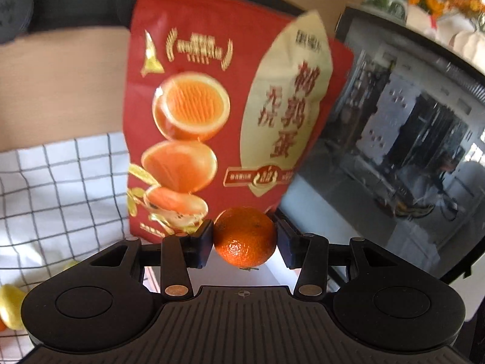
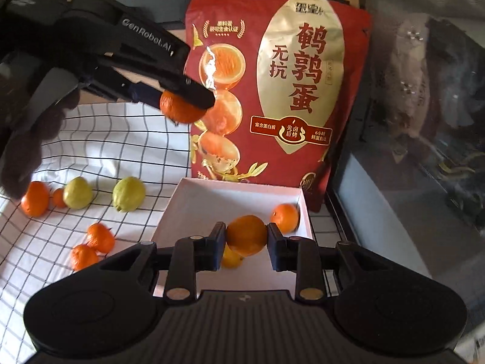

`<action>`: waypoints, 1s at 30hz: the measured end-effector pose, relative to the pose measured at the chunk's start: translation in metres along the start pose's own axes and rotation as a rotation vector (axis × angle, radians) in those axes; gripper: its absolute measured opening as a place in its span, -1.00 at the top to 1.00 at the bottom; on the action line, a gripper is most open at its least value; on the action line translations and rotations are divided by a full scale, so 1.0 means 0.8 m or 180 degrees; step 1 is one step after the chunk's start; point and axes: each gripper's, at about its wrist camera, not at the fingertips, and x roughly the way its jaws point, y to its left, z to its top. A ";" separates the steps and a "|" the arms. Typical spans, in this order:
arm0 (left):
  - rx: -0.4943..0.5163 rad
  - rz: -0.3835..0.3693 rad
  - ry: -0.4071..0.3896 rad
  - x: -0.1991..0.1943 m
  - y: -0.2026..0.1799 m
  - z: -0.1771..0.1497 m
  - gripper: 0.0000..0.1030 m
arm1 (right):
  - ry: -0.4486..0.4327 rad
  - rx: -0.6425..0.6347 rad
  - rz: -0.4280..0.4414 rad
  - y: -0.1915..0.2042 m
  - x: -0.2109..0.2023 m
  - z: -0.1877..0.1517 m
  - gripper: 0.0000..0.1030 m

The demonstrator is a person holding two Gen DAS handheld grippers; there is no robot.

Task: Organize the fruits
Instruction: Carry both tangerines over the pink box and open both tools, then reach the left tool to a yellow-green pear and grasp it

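My left gripper (image 1: 245, 238) is shut on a small mandarin (image 1: 245, 227), held up in front of a red pouch. The right wrist view shows that same left gripper (image 2: 194, 101) at upper left, raised above the checked cloth with its mandarin (image 2: 177, 112) and held by a gloved hand (image 2: 24, 151). My right gripper (image 2: 246, 236) is shut on an orange (image 2: 247, 230) over a white box (image 2: 212, 194). In the box lie a mandarin (image 2: 285, 217) and a yellow fruit (image 2: 230, 259) partly hidden under my fingers.
On the checked cloth (image 2: 121, 139) left of the box lie two green-yellow lemons (image 2: 77, 193) (image 2: 128, 193) and several mandarins (image 2: 100, 236). The red pouch (image 2: 272, 91) stands behind the box. A dark glass-fronted appliance (image 2: 424, 121) stands on the right.
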 end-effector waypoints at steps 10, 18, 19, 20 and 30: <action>-0.0104 0.0062 -0.0174 -0.004 0.037 -0.028 0.04 | 0.0133 0.0063 0.0059 0.000 0.048 -0.002 -0.21; -0.0390 0.0555 -0.0309 -0.081 0.102 -0.096 0.04 | 0.0171 0.0149 0.0149 0.022 0.047 -0.010 -0.32; -0.0465 0.0667 -0.0325 -0.088 0.112 -0.111 0.04 | 0.0174 0.0183 0.0186 0.026 0.044 -0.014 -0.34; -0.0538 0.0779 -0.0353 -0.097 0.122 -0.124 0.04 | 0.0176 0.0219 0.0231 0.031 0.041 -0.019 -0.37; -0.1424 0.1312 -0.0348 -0.151 0.223 -0.231 0.05 | 0.0299 0.0174 0.0453 0.100 0.005 -0.074 -0.57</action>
